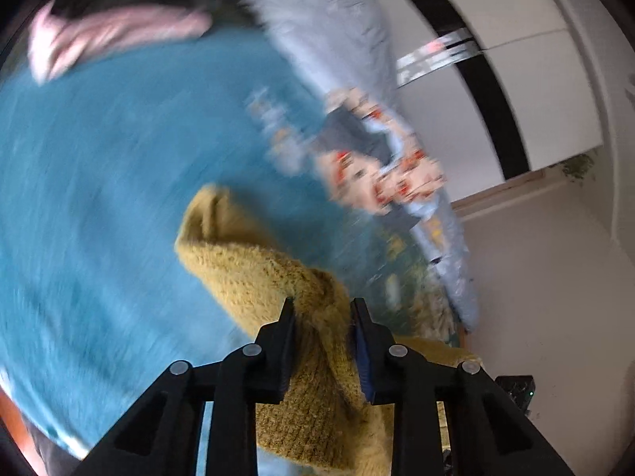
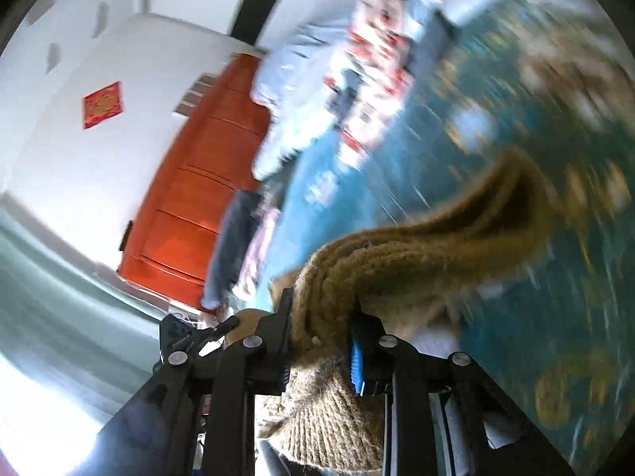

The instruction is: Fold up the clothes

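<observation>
A mustard-yellow knitted sweater (image 1: 254, 265) hangs in the air above a teal bed cover (image 1: 99, 198). My left gripper (image 1: 322, 311) is shut on a bunched part of it. In the right wrist view my right gripper (image 2: 322, 309) is shut on another bunched part of the same sweater (image 2: 416, 246), which trails off to the right. Both views are blurred by motion.
A pale blue patterned garment (image 1: 341, 39) and a pink one (image 1: 115, 35) lie at the far side of the bed. An orange-red wooden headboard (image 2: 198, 182) and white walls (image 2: 99, 39) show in the right wrist view. Pale floor (image 1: 535, 277) lies beside the bed.
</observation>
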